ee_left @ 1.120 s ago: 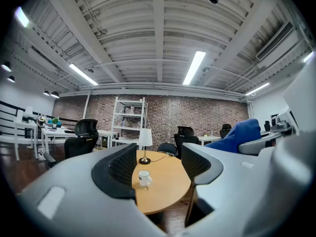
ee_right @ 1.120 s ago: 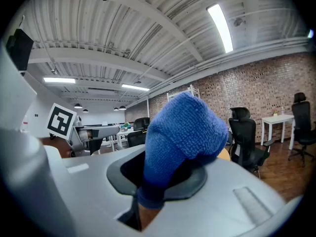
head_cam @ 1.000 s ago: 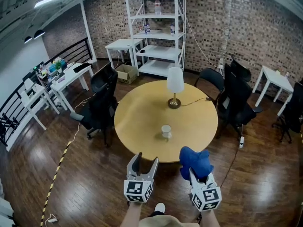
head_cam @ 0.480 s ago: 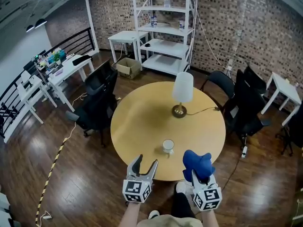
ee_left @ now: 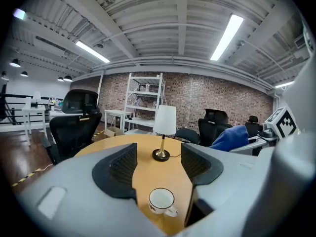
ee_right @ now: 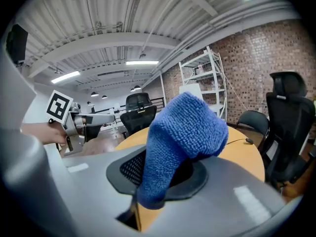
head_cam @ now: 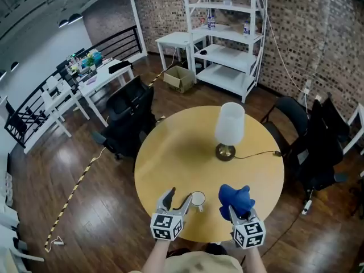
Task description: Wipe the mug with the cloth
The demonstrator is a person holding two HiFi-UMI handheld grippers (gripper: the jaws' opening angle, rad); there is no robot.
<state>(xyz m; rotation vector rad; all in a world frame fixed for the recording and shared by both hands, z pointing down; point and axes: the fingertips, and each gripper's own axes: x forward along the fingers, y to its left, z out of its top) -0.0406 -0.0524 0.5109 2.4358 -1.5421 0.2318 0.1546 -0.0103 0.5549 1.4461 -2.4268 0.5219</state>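
The left gripper, fingers wide open, is coming closer to the white mug; the right gripper is squeezing the blue cloth.

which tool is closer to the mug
Left. The left tool is open with the mug just ahead of its jaws; the right tool, shut on the blue cloth, is off to the mug's right.

You now stand closer to the table. Both grippers, short of its near edge a second ago, are over its top. Your left gripper now reaches just beside the mug, and your right gripper brings the cloth above the wood.
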